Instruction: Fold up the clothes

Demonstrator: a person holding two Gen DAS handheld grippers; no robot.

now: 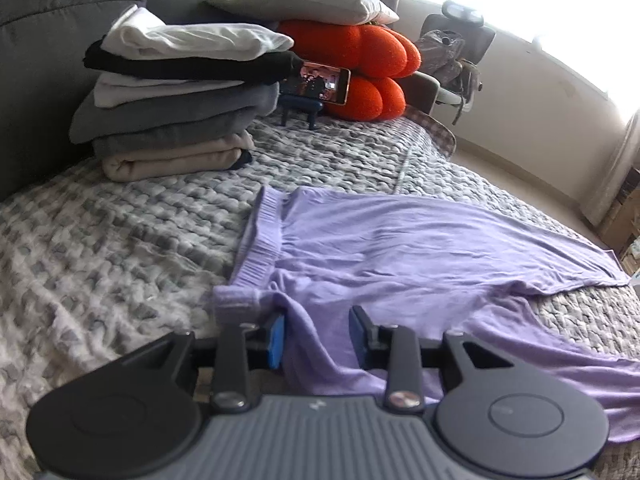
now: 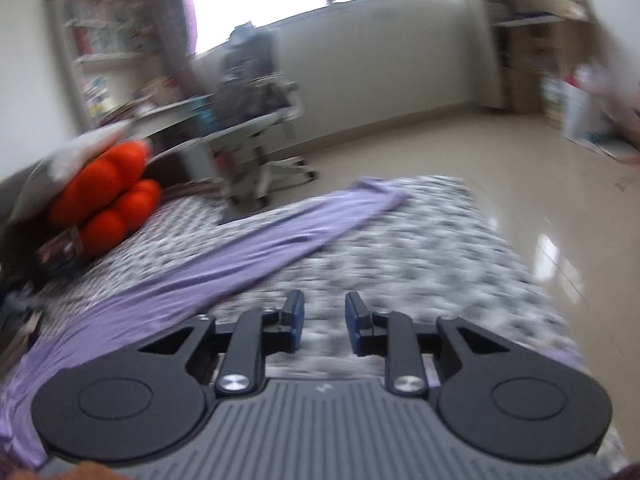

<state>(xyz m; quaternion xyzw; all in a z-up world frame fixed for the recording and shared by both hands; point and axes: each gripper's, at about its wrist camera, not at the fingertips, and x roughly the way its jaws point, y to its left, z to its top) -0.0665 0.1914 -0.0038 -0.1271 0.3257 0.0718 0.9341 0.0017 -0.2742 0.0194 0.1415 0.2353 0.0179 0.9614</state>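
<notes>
several garments already folded into a stack (image 1: pixel 176 96) at upper left of the left view, on the bed (image 1: pixel 100 248). still to fold: purple trousers (image 1: pixel 400 248), spread flat across the bed at frame centre, waistband toward the stack, one leg trailing to lower right. left tool (image 1: pixel 316 330) low over the trousers near the waistband, angled down, jaws apart with a fold of cloth between, not pinched. right tool (image 2: pixel 324 318) blurred, jaws apart and empty over the bedspread, trouser leg (image 2: pixel 240 248) to its left.
</notes>
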